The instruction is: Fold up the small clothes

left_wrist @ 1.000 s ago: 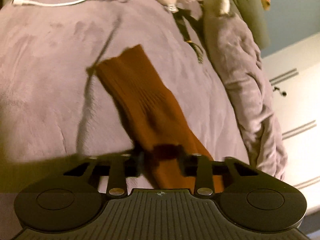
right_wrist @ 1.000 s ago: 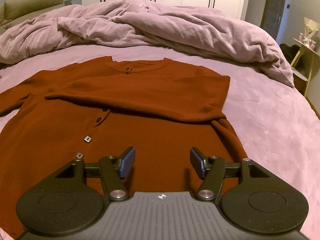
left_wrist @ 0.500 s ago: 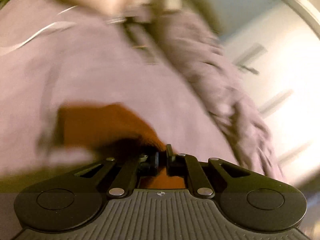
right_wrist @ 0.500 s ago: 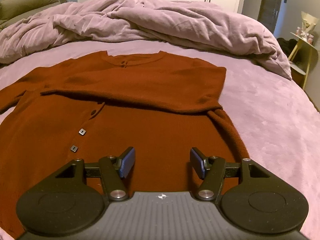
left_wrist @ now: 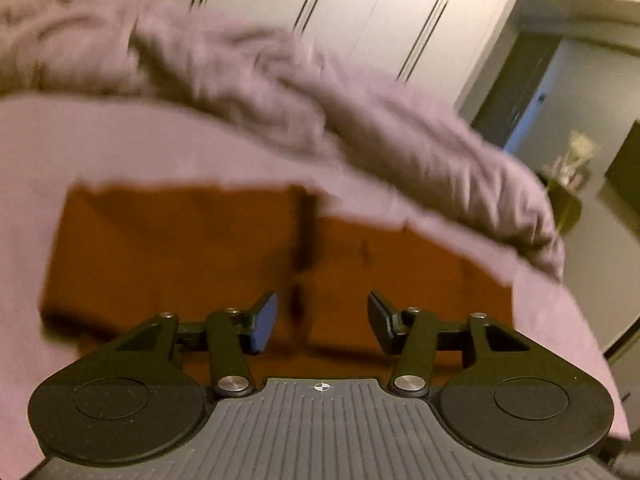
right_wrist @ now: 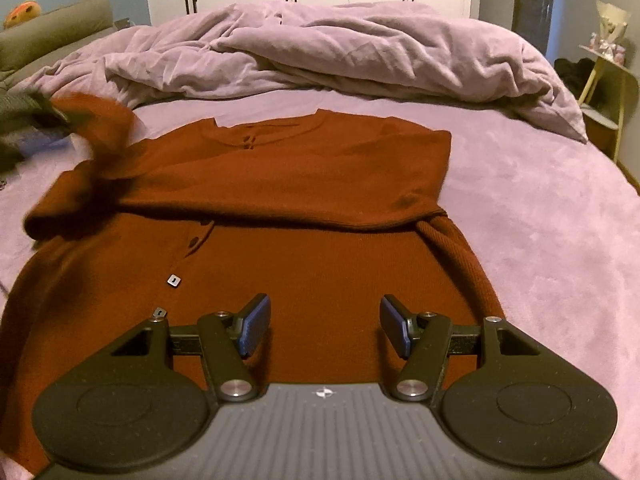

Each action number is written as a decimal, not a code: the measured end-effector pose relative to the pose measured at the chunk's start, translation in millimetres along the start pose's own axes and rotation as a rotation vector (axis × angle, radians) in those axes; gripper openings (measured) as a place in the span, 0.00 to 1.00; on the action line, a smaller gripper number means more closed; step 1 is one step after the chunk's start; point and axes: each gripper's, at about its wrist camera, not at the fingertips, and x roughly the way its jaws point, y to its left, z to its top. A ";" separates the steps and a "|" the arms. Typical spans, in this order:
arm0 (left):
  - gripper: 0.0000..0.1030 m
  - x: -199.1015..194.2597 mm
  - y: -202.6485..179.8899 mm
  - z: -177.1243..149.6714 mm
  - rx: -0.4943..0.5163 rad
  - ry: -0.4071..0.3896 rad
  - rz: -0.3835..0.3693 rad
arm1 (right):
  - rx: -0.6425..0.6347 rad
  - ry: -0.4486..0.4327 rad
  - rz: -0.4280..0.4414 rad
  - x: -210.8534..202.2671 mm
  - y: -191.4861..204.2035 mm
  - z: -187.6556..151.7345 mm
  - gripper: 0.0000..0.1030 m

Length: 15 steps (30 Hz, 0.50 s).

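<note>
Left gripper (left_wrist: 322,320) hangs w/ jaws wide apart, nothing between them, low over the rust cardigan (right_wrist: 280,200); view is blurry, so can't tell if it touches the fabric. Right gripper (right_wrist: 324,330) also spread wide & empty, parked over the hem, prob. waiting for the bottom fold. Cardigan lies flat on the bed (right_wrist: 540,220), front up, buttons (right_wrist: 173,280) showing. Right sleeve (right_wrist: 280,188) lies across the chest to square up that side. Left sleeve (right_wrist: 100,136) is up in the air, smeared, near a dark shape at the frame edge. Crumpled blanket (right_wrist: 340,48) sits beyond the collar, apart from the work.
</note>
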 end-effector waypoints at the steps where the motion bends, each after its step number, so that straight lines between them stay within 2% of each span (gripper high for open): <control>1: 0.54 1.7 2.5 -6.4 0.004 0.010 0.014 | 0.006 0.005 0.011 0.7 -1.6 1.8 0.59; 5: 0.56 -2.1 29.0 -21.2 0.022 0.004 0.143 | 0.029 0.007 0.078 9.4 -3.1 16.2 0.59; 8: 0.59 -8.6 55.5 -28.1 -0.018 -0.013 0.261 | 0.057 0.012 0.150 25.6 6.9 36.1 0.59; 9: 0.59 -8.1 64.6 -30.8 -0.040 -0.012 0.278 | 0.070 0.017 0.183 33.0 11.8 44.5 0.59; 12: 0.62 -10.8 82.0 -39.9 -0.077 -0.020 0.269 | 0.166 0.051 0.273 62.7 26.5 74.2 0.59; 15: 0.71 -9.6 74.8 -51.9 0.021 -0.064 0.272 | 0.264 0.084 0.326 92.5 37.5 99.8 0.59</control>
